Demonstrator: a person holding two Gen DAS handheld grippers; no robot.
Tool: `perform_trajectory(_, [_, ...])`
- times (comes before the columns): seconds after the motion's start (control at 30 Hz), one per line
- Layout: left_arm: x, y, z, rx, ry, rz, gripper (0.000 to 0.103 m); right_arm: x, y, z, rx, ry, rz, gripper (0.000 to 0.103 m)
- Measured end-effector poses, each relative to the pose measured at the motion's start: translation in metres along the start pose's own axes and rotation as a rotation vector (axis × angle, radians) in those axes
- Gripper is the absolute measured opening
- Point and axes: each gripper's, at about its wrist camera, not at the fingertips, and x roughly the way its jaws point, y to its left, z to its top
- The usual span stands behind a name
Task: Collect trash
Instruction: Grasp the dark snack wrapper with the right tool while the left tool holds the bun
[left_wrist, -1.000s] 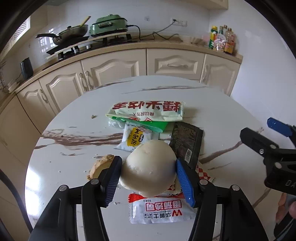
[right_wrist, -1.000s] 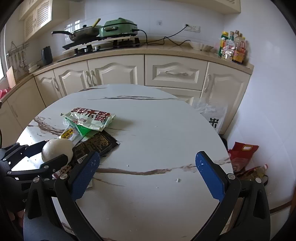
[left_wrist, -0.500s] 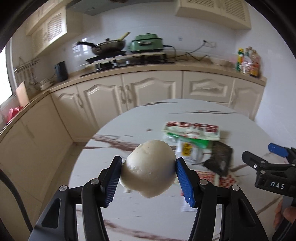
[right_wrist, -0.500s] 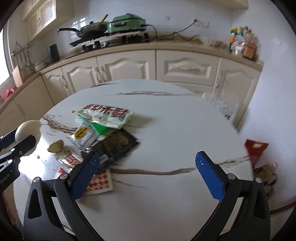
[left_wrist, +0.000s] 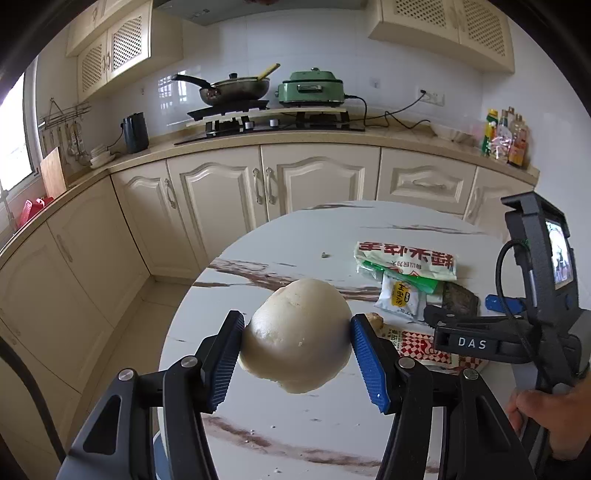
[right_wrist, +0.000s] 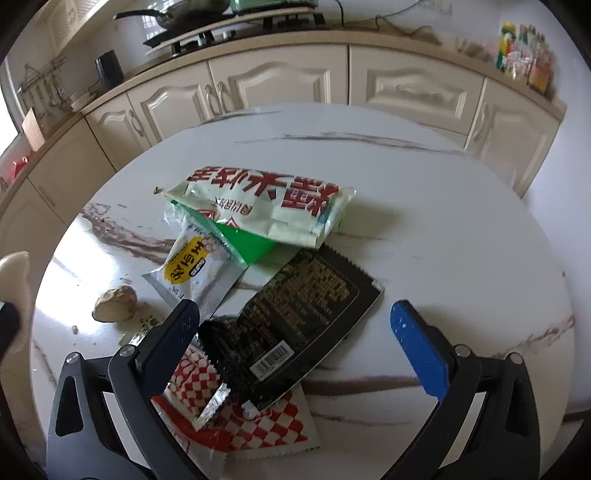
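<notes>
Left gripper: blue pads clamped on both sides of a white steamed bun, held up in the air above the near left edge of the round marble table. Right gripper: jaws spread wide, nothing between them, hovering low over the wrapper pile.

Directly between and below the right gripper's fingers: a black foil packet with a barcode, lying flat. Under its near end and under the left finger: a red-and-white checkered wrapper, with a torn silver strip on top. Just ahead of the left finger: a small silver sachet with a yellow label. Farther ahead: a big cream bag with red characters, partly over a green wrapper. Left of the left finger, apart from the pile: a brownish food scrap among crumbs.
</notes>
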Motion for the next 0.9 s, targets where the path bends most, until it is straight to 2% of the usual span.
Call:
perform_trajectory(0.03, [-0.002,0.002,-0.001,-0.004,-0.003,-0.002,0.055,0.000,0.001,-0.001,-0.013,-0.002,0.001,0.101])
perform_trajectory(0.13, [-0.008,0.004,-0.004,-0.013,-0.008,-0.009,0.055,-0.001,0.004,-0.004,-0.061,-0.010,-0.055,0.084])
perform_trajectory(0.2, [-0.013,0.005,-0.006,-0.016,-0.012,-0.015,0.055,-0.006,0.001,-0.006,-0.059,-0.021,-0.050,0.063])
perform_trajectory(0.27, [-0.019,0.005,-0.007,-0.016,-0.015,-0.022,0.055,-0.009,-0.003,-0.005,-0.054,-0.024,-0.045,0.047])
perform_trajectory(0.3, [-0.022,0.004,-0.009,-0.017,-0.018,-0.026,0.055,-0.010,-0.006,-0.005,-0.056,-0.025,-0.037,0.028])
perform_trajectory(0.37, [-0.031,0.004,-0.010,-0.013,-0.025,-0.029,0.055,-0.012,-0.013,-0.006,-0.047,-0.025,-0.019,0.008])
perform_trajectory(0.4, [-0.034,0.004,-0.011,-0.013,-0.027,-0.031,0.055,-0.013,-0.016,-0.005,-0.041,-0.021,-0.002,0.002])
perform_trajectory(0.47, [-0.043,0.005,-0.012,-0.013,-0.032,-0.036,0.055,-0.015,-0.026,-0.006,-0.027,-0.007,0.048,0.002])
perform_trajectory(0.63, [-0.068,0.004,-0.019,-0.013,-0.046,-0.044,0.055,-0.025,-0.041,-0.018,-0.001,-0.004,0.082,0.002])
perform_trajectory(0.9, [-0.113,-0.001,-0.035,-0.007,-0.068,-0.062,0.055,-0.080,-0.054,-0.035,0.022,-0.100,0.146,0.002])
